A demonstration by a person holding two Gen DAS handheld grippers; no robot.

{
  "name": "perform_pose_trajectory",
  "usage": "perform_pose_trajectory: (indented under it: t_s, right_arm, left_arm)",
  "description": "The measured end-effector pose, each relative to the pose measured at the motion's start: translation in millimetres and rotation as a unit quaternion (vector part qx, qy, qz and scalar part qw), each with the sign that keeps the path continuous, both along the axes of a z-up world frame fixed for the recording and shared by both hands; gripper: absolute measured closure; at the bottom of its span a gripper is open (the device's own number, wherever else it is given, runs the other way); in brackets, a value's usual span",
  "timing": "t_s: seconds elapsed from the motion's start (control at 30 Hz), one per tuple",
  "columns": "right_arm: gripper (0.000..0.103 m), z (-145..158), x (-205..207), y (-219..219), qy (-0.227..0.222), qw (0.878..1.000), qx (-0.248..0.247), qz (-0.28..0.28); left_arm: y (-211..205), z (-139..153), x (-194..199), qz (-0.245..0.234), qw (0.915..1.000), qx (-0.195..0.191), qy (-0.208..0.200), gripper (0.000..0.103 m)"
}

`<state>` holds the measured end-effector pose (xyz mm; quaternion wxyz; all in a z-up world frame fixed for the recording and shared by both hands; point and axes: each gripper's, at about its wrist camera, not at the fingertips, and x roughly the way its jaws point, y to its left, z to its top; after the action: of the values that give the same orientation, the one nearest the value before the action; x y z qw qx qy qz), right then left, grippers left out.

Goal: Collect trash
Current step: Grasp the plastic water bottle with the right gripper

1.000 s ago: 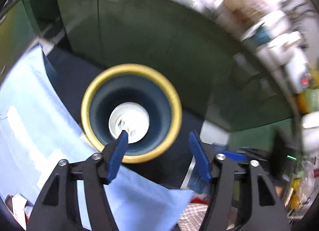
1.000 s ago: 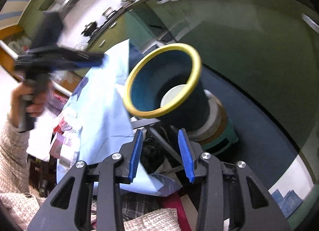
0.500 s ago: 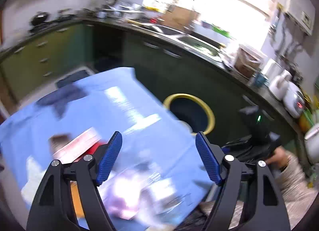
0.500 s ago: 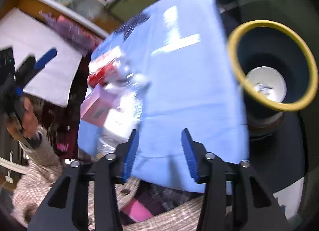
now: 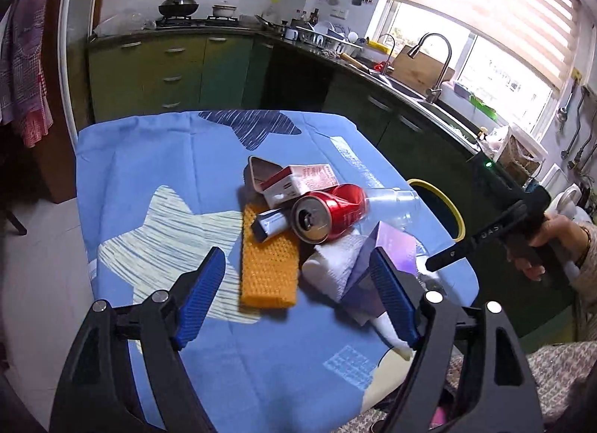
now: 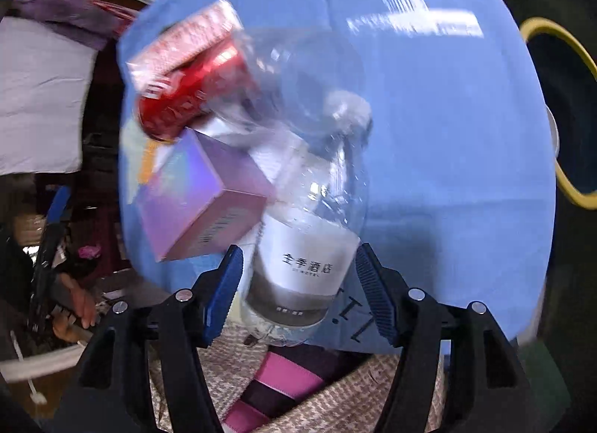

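- Both pairs of jaws are widening and hold nothing: the right gripper (image 6: 298, 291) has the labelled end of a clear plastic bottle (image 6: 298, 246) between its blue pads without pressing it, and the left gripper (image 5: 298, 298) hovers with only cloth and the near end of the orange sponge (image 5: 268, 265) in its gap.
- Risk, as I judge it: the bottle is thin, smooth and empty, so a closing pad may strike one side first and roll it off the table edge nearest the person; its neck lies under a second clear bottle (image 6: 298, 78), which could be dragged along.
- Just beside the bottle, a purple box (image 6: 201, 194) leans on it and may tip if it moves.
- Beyond the box sit crumpled tissue (image 5: 335, 265), a dented red can (image 5: 328, 212) and a red-and-white carton (image 5: 298, 183), heaped loosely.
- Off the table's far right edge stands the yellow-rimmed bin (image 5: 444, 205); a carry must clear that rim.
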<state>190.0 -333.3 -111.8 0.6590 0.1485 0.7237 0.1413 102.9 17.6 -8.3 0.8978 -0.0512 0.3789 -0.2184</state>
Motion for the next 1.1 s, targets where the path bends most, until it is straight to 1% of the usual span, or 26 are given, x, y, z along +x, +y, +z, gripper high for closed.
perform_pose_trajectory:
  t_s: [0.1,0.2,0.27,0.37,0.47,0.57,0.67,0.7,0.77,0.87,0.97,1.07,1.1]
  right_arm:
    - [0.040,-9,-1,4,0.019,1.000,0.000,-0.010]
    - [0.036,-18,1,12,0.025,1.000,-0.012,-0.014]
    - [0.036,-24,-1,12,0.030,0.999,-0.016,-0.019]
    - [0.034,-34,0,14,0.033,0.999,-0.014,-0.027]
    - [0.033,-42,0,16,0.032,0.999,-0.018,-0.020]
    - [0.034,-50,0,25,0.028,0.999,-0.033,0.007]
    - [0.035,-45,-2,25,0.013,0.997,-0.058,0.039]
    - [0.035,-43,-3,24,0.012,0.997,-0.061,0.042]
    - [0.035,-39,-4,17,0.000,0.995,-0.083,0.055]
    - [0.036,-35,-8,7,-0.010,0.991,-0.115,0.073]
    - [0.036,-36,-14,0,-0.016,0.983,-0.152,0.102]
    - [0.036,-36,-21,2,-0.032,0.972,-0.192,0.132]
    - [0.036,-35,-24,4,-0.046,0.964,-0.216,0.147]
  left_arm:
    - [8,-4,1,-0.005,0.9999,-0.011,-0.003,0.027]
    - [9,-9,4,-0.011,0.9998,-0.018,-0.002,0.027]
    - [8,-12,5,-0.018,0.9996,-0.021,0.002,0.027]
    - [5,-14,2,-0.024,0.9996,-0.017,0.001,0.027]
    - [5,-15,0,-0.023,0.9997,-0.010,-0.005,0.026]
    - [5,-17,0,-0.022,0.9997,-0.011,-0.002,0.025]
    - [4,-19,1,-0.023,0.9997,-0.007,0.001,0.025]
    - [4,-20,1,-0.023,0.9997,-0.005,0.002,0.025]
    - [4,-22,3,-0.022,0.9997,-0.004,0.005,0.024]
    - [1,-26,7,-0.022,0.9997,-0.004,0.012,0.024]
    - [-6,-28,9,-0.029,0.9994,-0.001,0.017,0.024]
    - [-14,-28,9,-0.036,0.9992,0.004,0.018,0.024]
    - [-16,-28,9,-0.038,0.9991,0.005,0.018,0.024]
